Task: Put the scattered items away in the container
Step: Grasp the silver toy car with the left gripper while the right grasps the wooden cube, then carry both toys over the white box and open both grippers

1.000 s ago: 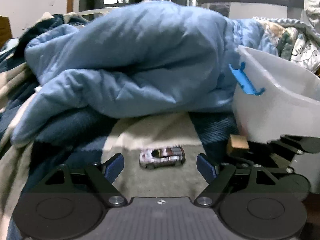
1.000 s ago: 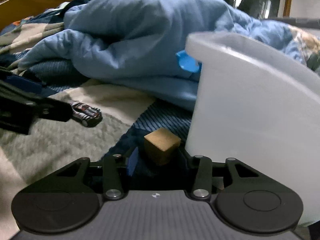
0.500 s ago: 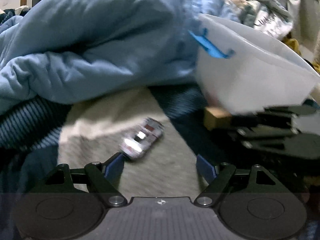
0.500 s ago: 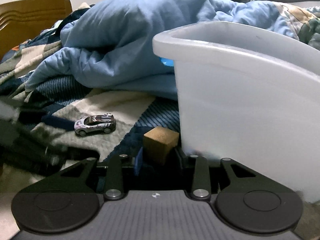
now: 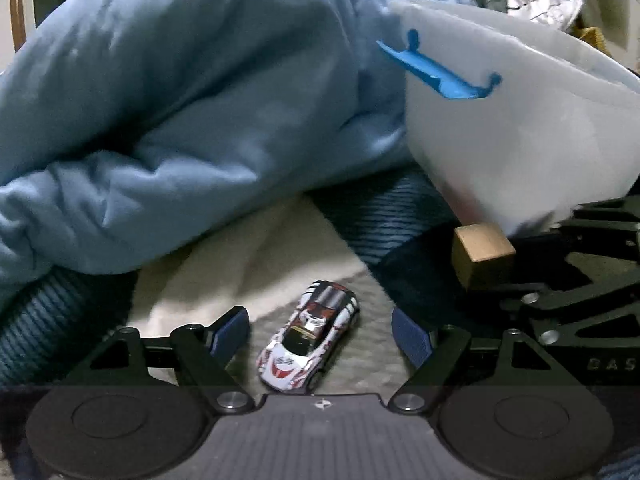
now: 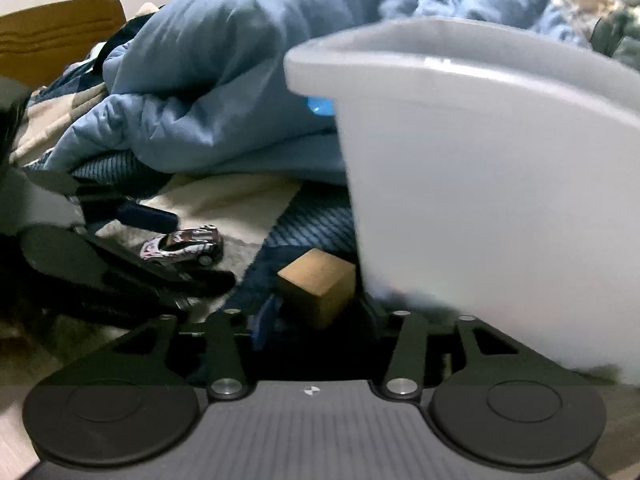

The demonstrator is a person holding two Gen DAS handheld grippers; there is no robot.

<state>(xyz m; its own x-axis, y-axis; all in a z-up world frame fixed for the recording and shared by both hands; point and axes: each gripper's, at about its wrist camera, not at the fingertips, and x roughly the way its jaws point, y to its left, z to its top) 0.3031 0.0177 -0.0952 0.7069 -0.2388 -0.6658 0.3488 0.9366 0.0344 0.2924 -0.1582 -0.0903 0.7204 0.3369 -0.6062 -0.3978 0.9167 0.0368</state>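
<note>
A small white and red toy car (image 5: 310,344) lies on the cream patch of the blanket, between the blue pads (image 5: 230,332) of my left gripper (image 5: 320,336). Its jaws are closing and neither pad touches the car. A wooden cube (image 6: 320,288) rests on the dark blue blanket against the foot of the white plastic container (image 6: 480,160). My right gripper (image 6: 320,316) straddles the cube, its jaws are opening, and a slim gap shows beside the left pad (image 6: 264,320). The right pad is hidden behind the cube.
A bulky blue quilt (image 5: 180,100) is heaped behind the car and against the container. A blue clip handle (image 5: 440,72) sticks out of the container's side. A wooden headboard (image 6: 56,36) stands at the far left. The two grippers sit close side by side.
My left gripper came forward and down over the car, which now lies between its narrower jaws. My right gripper's jaws have widened around the cube. Both views have rolled.
</note>
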